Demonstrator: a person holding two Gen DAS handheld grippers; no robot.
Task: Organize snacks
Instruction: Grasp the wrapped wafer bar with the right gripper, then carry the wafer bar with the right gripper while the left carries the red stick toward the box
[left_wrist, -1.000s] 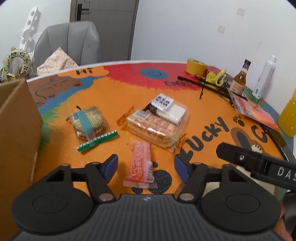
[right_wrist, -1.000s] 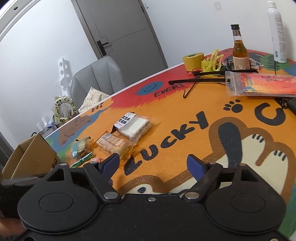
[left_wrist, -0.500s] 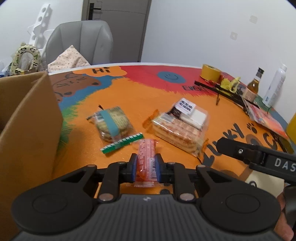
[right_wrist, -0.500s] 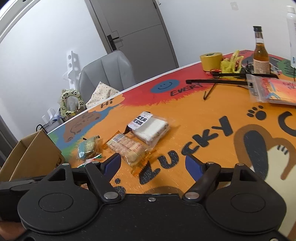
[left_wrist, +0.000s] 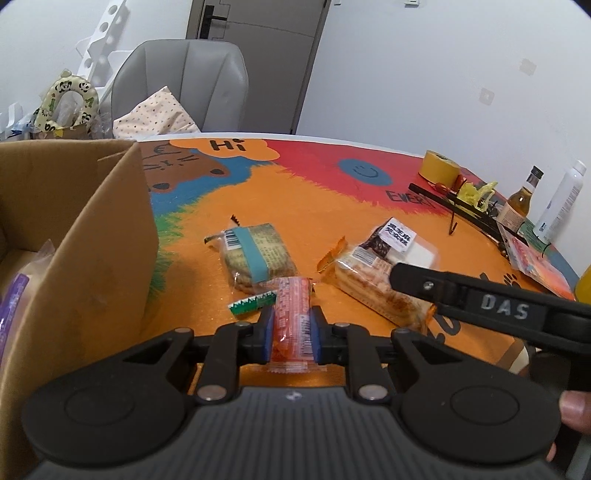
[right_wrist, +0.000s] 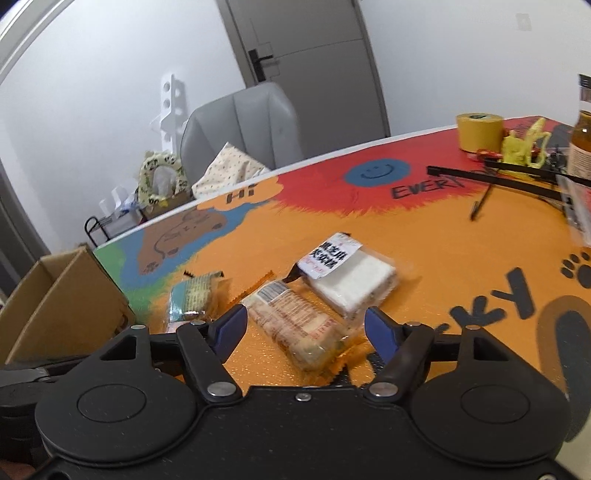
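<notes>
My left gripper (left_wrist: 290, 334) is shut on a small orange-red snack packet (left_wrist: 291, 317) and holds it above the orange table mat, beside an open cardboard box (left_wrist: 85, 236) on the left. A green-banded cracker pack (left_wrist: 255, 254), a long biscuit pack (left_wrist: 373, 282) and a white cake pack with a black-and-white label (left_wrist: 406, 243) lie on the mat ahead. My right gripper (right_wrist: 306, 328) is open, its jaws on either side of the near end of the biscuit pack (right_wrist: 295, 325). The white cake pack (right_wrist: 347, 273) lies just beyond, and the cracker pack (right_wrist: 192, 299) is to the left.
A purple-edged bag (left_wrist: 14, 295) lies inside the box. A yellow tape roll (left_wrist: 439, 168), a black rack (left_wrist: 465, 210), a brown bottle (left_wrist: 521, 201), a white bottle (left_wrist: 559, 201) and a colourful pouch (left_wrist: 535, 262) stand at the far right. A grey chair (left_wrist: 181, 85) is behind the table.
My left gripper shut on the orange-red packet, lifted it and moved left toward the box. My right gripper moved forward and left until its open jaws flank the biscuit pack.
</notes>
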